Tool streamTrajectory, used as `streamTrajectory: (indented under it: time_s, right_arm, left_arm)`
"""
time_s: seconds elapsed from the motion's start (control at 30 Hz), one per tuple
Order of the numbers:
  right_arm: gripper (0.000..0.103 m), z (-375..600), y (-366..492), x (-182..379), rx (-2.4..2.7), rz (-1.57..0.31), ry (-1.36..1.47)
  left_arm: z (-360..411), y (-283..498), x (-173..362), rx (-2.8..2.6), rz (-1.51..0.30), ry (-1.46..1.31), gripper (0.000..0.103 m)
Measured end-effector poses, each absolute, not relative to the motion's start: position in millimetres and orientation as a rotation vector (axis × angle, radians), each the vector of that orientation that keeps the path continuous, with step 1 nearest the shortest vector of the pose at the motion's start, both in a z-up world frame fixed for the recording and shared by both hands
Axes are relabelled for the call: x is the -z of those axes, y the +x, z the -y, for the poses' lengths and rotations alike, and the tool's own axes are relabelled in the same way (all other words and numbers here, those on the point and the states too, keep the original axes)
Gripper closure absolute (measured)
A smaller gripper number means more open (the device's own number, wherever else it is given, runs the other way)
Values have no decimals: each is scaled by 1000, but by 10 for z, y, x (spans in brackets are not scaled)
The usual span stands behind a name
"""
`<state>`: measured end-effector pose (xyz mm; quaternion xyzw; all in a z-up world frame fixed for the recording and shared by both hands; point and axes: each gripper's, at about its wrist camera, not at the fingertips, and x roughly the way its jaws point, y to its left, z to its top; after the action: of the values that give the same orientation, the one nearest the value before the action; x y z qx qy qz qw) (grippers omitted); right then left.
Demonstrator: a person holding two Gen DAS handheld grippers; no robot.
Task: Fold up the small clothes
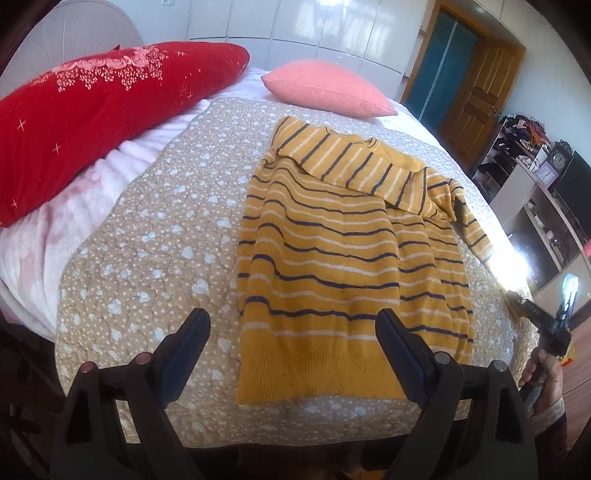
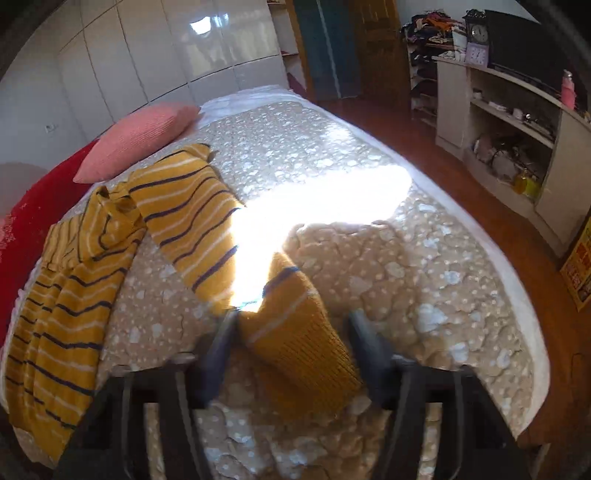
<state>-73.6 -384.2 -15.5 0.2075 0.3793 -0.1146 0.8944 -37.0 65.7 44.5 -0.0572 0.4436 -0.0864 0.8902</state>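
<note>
Near bed edge (image 2: 491, 258), sweater cuff (image 2: 299, 328)

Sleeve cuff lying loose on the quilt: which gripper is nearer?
Right. The right gripper is open with the sleeve cuff between its fingers. The left gripper is open over the sweater's hem.

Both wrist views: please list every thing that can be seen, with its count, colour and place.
striped sweater: one, mustard with navy and white stripes, flat on the quilt, one sleeve folded across the chest
quilt: one, beige with white spots, covering the bed
red pillow: one, far left of the bed
pink pillow: one, beyond the sweater
wardrobe: white, behind the bed
shelf unit: cream, right wall
clocks: two, on the shelf unit
left claw: open, above the hem
right claw: open, around the other sleeve's cuff
</note>
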Motion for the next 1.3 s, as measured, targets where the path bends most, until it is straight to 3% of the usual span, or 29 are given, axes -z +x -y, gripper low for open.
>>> streamTrajectory:
  time_s: [0.1,0.23,0.47,0.73,0.97,1.13,1.3]
  right_arm:
    - [89,4246,-941,-89,191,-656,616]
    - [90,4994,-1368,-444,422,-493,704]
    - [93,5315,-1434,-739,513,-480,677]
    - [93,4337,-612,-1159,248,-508,550]
    - [93,2778,570,-1473,-44,-594,359]
    - [93,1519,1408,-1215,-225,-736,248]
    - [93,497,2035,-579,-347,-904,133]
  left_arm:
    - [-680,-396,-491,171,-914,-123,13]
    - [-657,-434,-516,181,-905,-130,13]
    - [-547,-454,-453,208,-920,-127,13]
    - [-725,-536,-458,185,-889,-149,13]
    - [-1133,-609,-398,105,-848,-173,13]
    - [-1485,-603,-274,50,-849,-206,13]
    - [-1748,-595,-217,0,-835,-199,13]
